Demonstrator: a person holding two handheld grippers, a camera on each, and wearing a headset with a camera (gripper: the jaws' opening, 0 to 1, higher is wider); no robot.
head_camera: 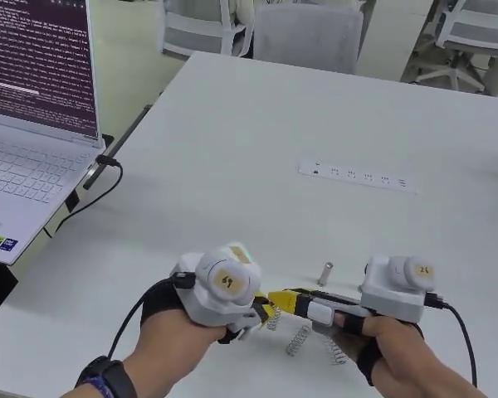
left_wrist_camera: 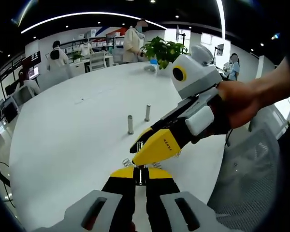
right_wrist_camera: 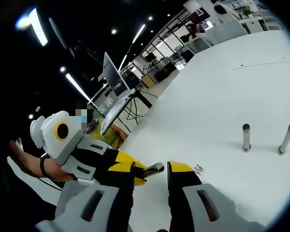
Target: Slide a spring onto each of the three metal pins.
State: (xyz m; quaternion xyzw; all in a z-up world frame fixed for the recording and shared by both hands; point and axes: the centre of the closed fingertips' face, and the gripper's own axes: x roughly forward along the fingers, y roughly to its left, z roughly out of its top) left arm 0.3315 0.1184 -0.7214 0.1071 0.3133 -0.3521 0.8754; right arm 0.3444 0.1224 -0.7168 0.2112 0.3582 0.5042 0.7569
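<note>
The left gripper (left_wrist_camera: 141,170) pinches a metal pin (right_wrist_camera: 152,169) tight, its tip between the right gripper's (right_wrist_camera: 155,175) parted, empty fingers; springs (head_camera: 299,338) lie just beside.

left hand-held gripper (left_wrist_camera: 140,173), right hand-held gripper (right_wrist_camera: 153,170): white, yellow-black jaws | black gloves (head_camera: 159,300), cables (head_camera: 465,340) | wristband (head_camera: 108,377), maybe a watch

Two short silver pins (right_wrist_camera: 246,137) upright, side by side, mid-worktop. Third pin (right_wrist_camera: 153,168) horizontal, pinched in left tongs (left_wrist_camera: 141,170). Three coil springs (head_camera: 298,338) lying flat near front edge.
</note>
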